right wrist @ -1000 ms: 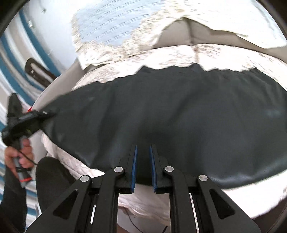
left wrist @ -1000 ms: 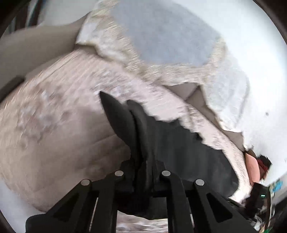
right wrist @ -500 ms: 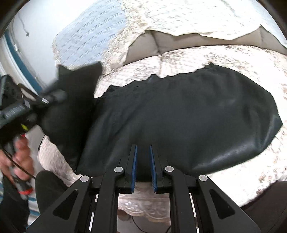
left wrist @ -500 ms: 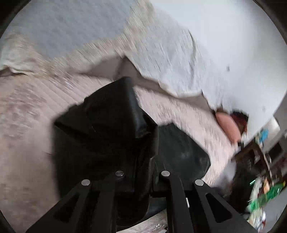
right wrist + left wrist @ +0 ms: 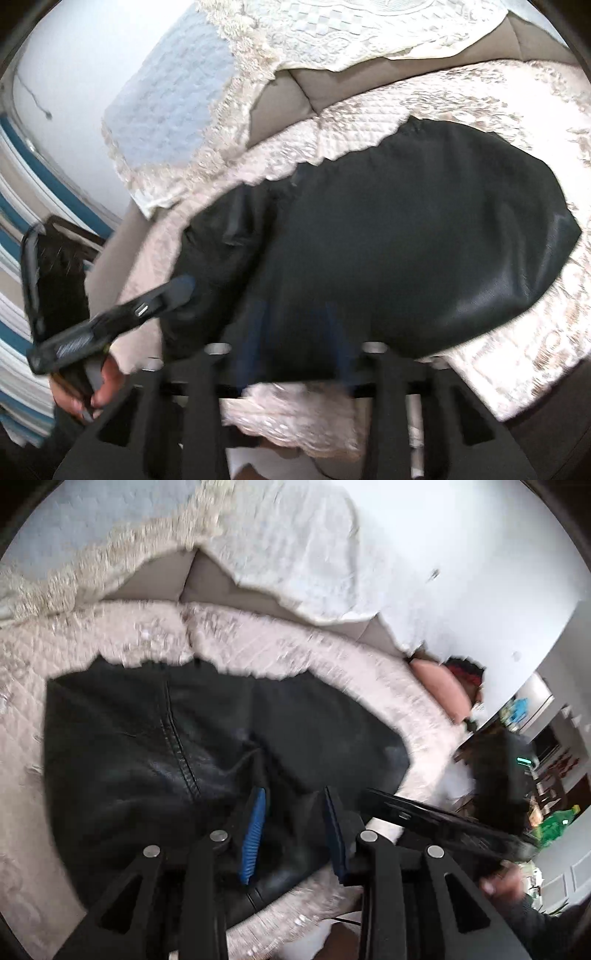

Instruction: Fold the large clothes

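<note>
Clearly the black garment [image 5: 207,746], a leather-like piece with a stitched seam, lies spread on the quilted sofa cover [image 5: 332,657], with one end doubled over onto the rest so that a thicker flap sits on the side nearer the left gripper [image 5: 295,805]. That gripper has its blue-padded fingers [image 5: 255,823] apart, hovering just above the near edge of the garment and holding nothing; the fabric runs forward and to both sides of it. The right gripper [image 5: 295,332] is blurred, yet its fingers also look spread and empty, with the garment directly ahead and its near edge just under the tips; the folded flap lies ahead and to its left, close to the other gripper's tip seen in the right wrist view. My judgement is that the slick, heavy material is the main risk: the turned-over flap may slide back or spring open once left alone, and a pinch taken at the near edge could catch only the top layer, dragging it askew instead of carrying the whole stack. The quilted cover beneath is loose too, so a low grasp might snag it along with the garment. Beyond lie the lace throw [image 5: 369,33] on the sofa back and a pink cushion [image 5: 439,686].
</note>
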`<state>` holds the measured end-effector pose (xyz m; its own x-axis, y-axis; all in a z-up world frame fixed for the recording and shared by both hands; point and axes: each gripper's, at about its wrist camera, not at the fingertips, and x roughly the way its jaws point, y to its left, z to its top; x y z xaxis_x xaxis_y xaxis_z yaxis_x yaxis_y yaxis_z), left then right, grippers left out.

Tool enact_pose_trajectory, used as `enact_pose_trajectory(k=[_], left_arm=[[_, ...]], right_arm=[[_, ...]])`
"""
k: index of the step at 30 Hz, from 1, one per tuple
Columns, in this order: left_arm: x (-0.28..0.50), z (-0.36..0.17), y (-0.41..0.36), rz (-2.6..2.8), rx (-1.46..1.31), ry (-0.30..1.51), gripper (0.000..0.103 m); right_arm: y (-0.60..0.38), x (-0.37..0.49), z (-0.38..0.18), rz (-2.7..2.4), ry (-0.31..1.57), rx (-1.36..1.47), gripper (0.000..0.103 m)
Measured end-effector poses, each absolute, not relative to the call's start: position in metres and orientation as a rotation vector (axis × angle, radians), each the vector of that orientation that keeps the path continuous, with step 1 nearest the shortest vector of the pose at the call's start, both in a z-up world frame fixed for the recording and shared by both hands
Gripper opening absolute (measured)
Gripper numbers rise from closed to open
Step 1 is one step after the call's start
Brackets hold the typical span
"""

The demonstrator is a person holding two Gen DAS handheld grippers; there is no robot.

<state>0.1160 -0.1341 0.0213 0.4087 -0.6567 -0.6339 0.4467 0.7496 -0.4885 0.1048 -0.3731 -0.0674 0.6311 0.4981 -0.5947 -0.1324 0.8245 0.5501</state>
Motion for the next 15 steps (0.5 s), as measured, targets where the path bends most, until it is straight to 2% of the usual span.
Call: enact_pose_trajectory(k=[2,5,11,12,13,14,15], left_arm=[[0.112,0.036,-0.115,-0.662,-0.28,0.866,0.042],[0.123,0.044,-0.084,-0.532,-0.274,0.831,0.042],[0.17,0.016,-0.053,-0.34,-0.262,0.893,0.042],[0.176,0.009,-0.054,-0.335,-0.263,0.911,0.042],[0.18,0.004,-0.058,-0.331,-0.263,0.925,0.042],[0.181,0.002,-0.06,-0.334,-0.264,0.934,0.042],[0.183,0.0,-0.065,-0.344,-0.265,0.935,0.042]], right_arm=[[-0.371,0.112,-0.062,0.419,0.81,0.529,0.051],[-0.358,0.129,-0.057,0.508,0.825,0.571,0.054],[-0.318,0.164,-0.082,0.575,0.955,0.573,0.054],[-0.315,0.167,-0.089,0.567,0.978,0.588,0.05],[-0.315,0.167,-0.093,0.572,0.977,0.614,0.016],[-0.316,0.165,-0.094,0.562,0.972,0.624,0.009],[-0.318,0.161,-0.094,0.551,0.962,0.626,0.008]])
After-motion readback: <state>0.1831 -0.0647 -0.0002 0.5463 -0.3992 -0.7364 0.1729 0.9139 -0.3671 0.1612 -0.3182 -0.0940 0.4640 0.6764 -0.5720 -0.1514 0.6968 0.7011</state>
